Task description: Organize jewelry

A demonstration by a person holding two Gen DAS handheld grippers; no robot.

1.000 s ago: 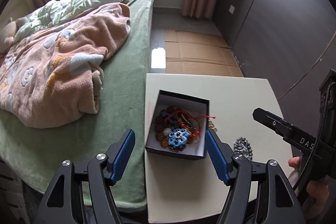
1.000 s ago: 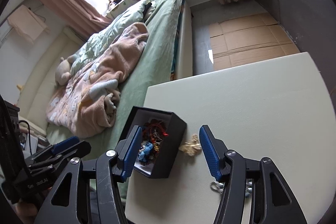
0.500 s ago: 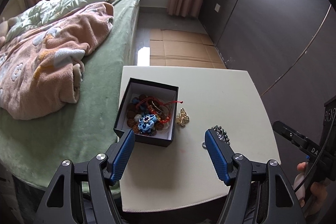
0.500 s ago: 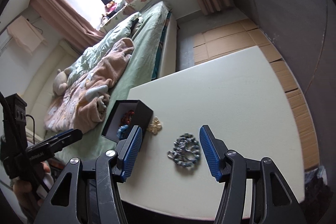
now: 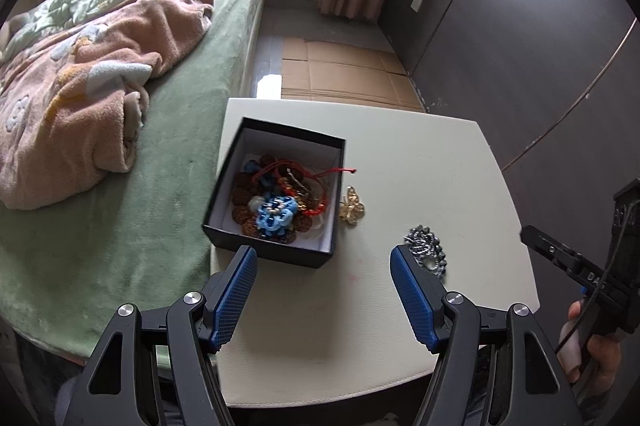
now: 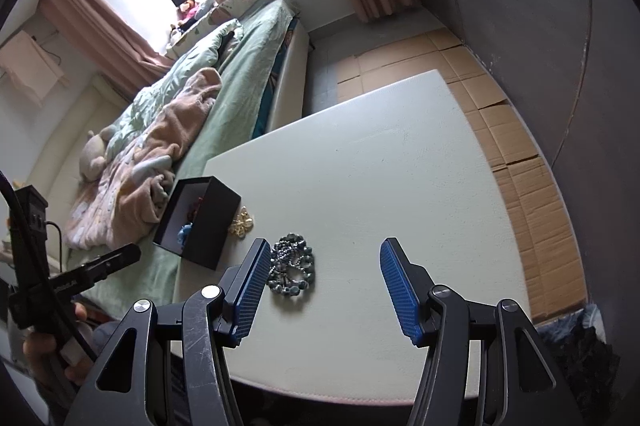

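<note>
Through the left wrist camera, I saw my left gripper (image 5: 323, 290) spread wide and empty above the near part of the white table (image 5: 440, 162). A black jewelry box (image 5: 276, 202) sat at the table's left edge beside the bed (image 5: 180, 146), filled with tangled bracelets, a blue knotted piece (image 5: 276, 216) on top. Just right of the box lay a gold brooch (image 5: 351, 211), and nearer my right finger a grey beaded bracelet (image 5: 427, 250).

From the right wrist camera, my right gripper (image 6: 320, 284) was likewise released, holding nothing. The grey beaded bracelet (image 6: 291, 269) lay just beside its left finger, the gold brooch (image 6: 241, 222) touching the black jewelry box (image 6: 200, 220) beyond. At the left edge I saw the left gripper (image 6: 108, 262), side-on.
</note>
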